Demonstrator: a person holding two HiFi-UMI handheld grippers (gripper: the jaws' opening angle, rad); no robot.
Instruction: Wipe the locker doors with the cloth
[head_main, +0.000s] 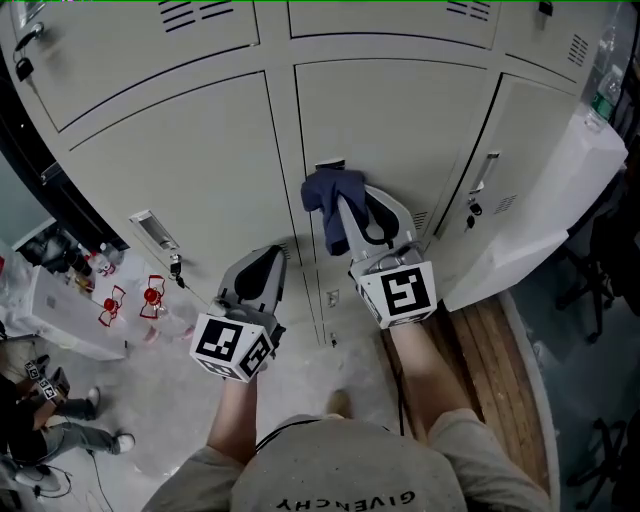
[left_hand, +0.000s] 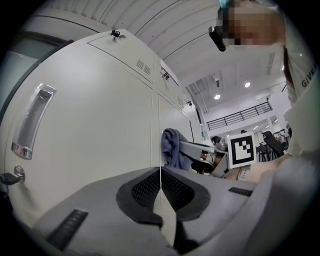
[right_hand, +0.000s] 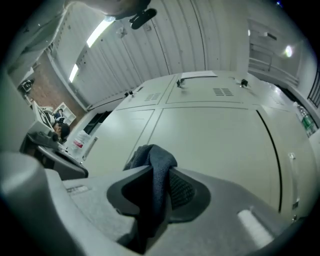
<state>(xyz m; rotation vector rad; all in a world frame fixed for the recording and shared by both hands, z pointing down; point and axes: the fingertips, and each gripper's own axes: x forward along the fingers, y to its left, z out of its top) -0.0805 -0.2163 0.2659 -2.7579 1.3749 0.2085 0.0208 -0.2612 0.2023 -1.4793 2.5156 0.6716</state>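
Note:
A dark blue cloth (head_main: 330, 203) is bunched against the cream locker door (head_main: 400, 130) in the head view. My right gripper (head_main: 345, 200) is shut on the cloth, which hangs between its jaws (right_hand: 155, 180) in the right gripper view. My left gripper (head_main: 275, 255) sits lower and to the left, close to the seam between two doors, shut with nothing in it; its jaws meet (left_hand: 161, 170) in the left gripper view. From there the cloth (left_hand: 173, 148) and the right gripper's marker cube (left_hand: 243, 150) show to the right.
A recessed handle (head_main: 152, 230) with a key lock sits on the left door, another handle (head_main: 484, 172) on the right door. A white panel (head_main: 540, 220) leans at the right over a wooden board (head_main: 500, 370). Bags and bottles (head_main: 90, 290) lie on the floor at the left.

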